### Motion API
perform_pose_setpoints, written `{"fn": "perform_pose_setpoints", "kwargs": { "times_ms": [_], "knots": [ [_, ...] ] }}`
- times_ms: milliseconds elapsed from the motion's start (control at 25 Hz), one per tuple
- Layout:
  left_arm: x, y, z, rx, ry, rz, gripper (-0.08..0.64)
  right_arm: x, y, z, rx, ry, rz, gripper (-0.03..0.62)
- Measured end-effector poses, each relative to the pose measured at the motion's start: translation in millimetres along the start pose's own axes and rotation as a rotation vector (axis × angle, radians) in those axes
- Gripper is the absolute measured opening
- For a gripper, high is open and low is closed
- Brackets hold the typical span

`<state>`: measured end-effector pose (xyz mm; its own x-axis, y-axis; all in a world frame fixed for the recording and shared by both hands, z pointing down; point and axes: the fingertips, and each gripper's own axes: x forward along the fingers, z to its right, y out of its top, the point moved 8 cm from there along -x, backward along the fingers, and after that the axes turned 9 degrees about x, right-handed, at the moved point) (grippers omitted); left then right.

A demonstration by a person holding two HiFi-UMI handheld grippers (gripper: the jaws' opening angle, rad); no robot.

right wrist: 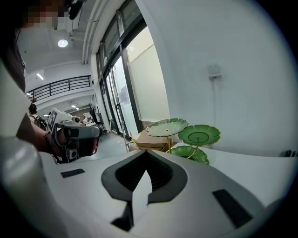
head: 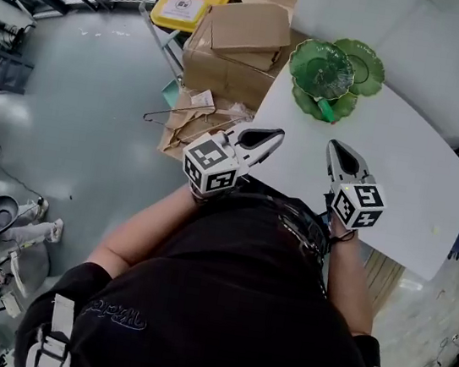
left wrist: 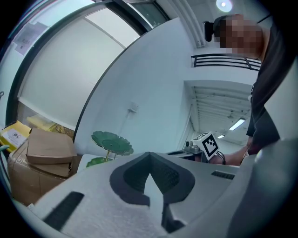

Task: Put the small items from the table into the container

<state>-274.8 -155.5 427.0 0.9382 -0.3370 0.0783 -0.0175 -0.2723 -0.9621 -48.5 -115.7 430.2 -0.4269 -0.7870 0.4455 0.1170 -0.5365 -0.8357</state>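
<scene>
White-shelled and dark-padded, the left gripper (head: 278, 133) and the right gripper (head: 335, 145) are both pinching fully closed on nothing. The person is holding them drawn in near the chest, likely between picks. Beyond them the white table (head: 400, 183) is stretching away. The green three-tiered leaf-shaped dish stand (head: 323, 68) is waiting at the far corner, and I am making out no small items for certain.

Head view looks steeply down from above the person, with the table (head: 404, 162) at 1 o'clock. Both gripper views look low across it from near. All three share the green stand (head: 335, 76).
</scene>
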Motion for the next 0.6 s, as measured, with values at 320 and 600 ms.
{"fn": "perform_pose_setpoints", "kwargs": {
  "times_ms": [320, 600],
  "knots": [
    [-1, 6, 6, 0.091, -0.013, 0.005, 0.003, 0, 0, -4, -0.001, -0.003, 0.002, 0.017],
    [-3, 13, 6, 0.050, -0.036, 0.048, 0.005, -6, 2, -5, 0.011, -0.019, 0.003, 0.017]
  ]
}}
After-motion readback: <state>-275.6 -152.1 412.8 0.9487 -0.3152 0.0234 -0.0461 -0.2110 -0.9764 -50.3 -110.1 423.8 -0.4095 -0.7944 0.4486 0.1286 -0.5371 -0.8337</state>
